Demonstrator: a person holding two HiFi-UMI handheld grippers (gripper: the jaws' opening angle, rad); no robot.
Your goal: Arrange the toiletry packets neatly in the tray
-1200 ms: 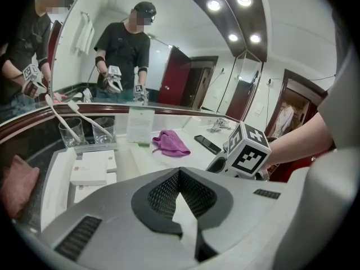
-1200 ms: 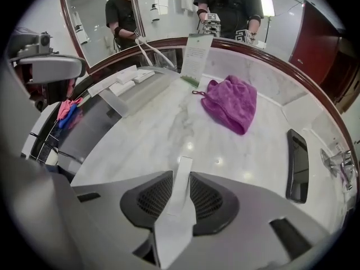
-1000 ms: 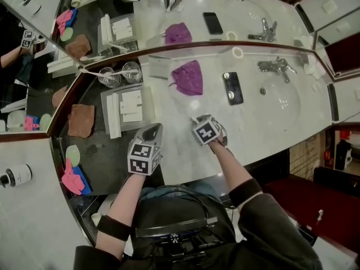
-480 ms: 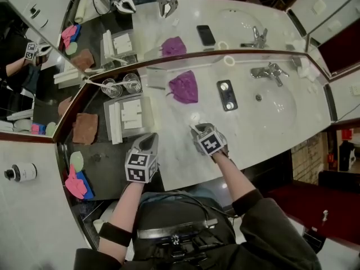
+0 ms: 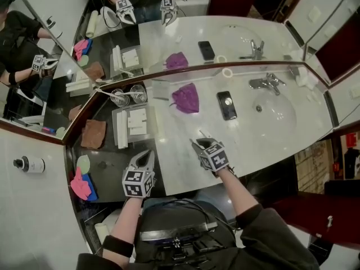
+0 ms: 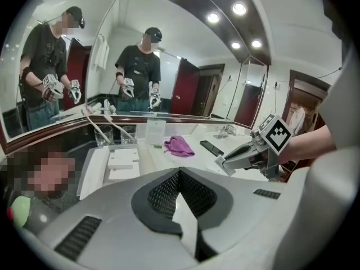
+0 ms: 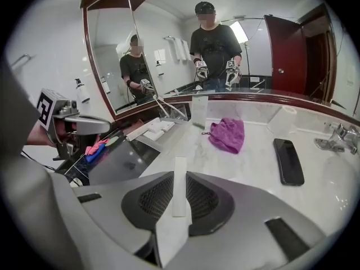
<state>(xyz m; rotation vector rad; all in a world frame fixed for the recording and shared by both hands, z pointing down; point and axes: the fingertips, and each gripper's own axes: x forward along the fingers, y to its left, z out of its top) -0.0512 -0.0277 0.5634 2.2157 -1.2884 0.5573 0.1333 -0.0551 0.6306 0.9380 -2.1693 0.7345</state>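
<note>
My right gripper hangs above the marble counter, shut on a flat white toiletry packet that stands edge-on between its jaws. In the left gripper view that packet sticks out of the right gripper's tips. To the left, my left gripper is shut over the dark counter edge, and I see nothing in it. The white tray lies beyond it on the dark surface and holds several white packets laid flat. The tray also shows far left in the right gripper view.
A purple cloth, a black phone and a white ring lie on the marble. Two glasses stand behind the tray. A brown cloth and pink, blue and green items lie at left. The sink is right.
Both grippers have risen and drawn back toward the near edge of the counter. The right one has kept the white packet and carried it up off the marble.
</note>
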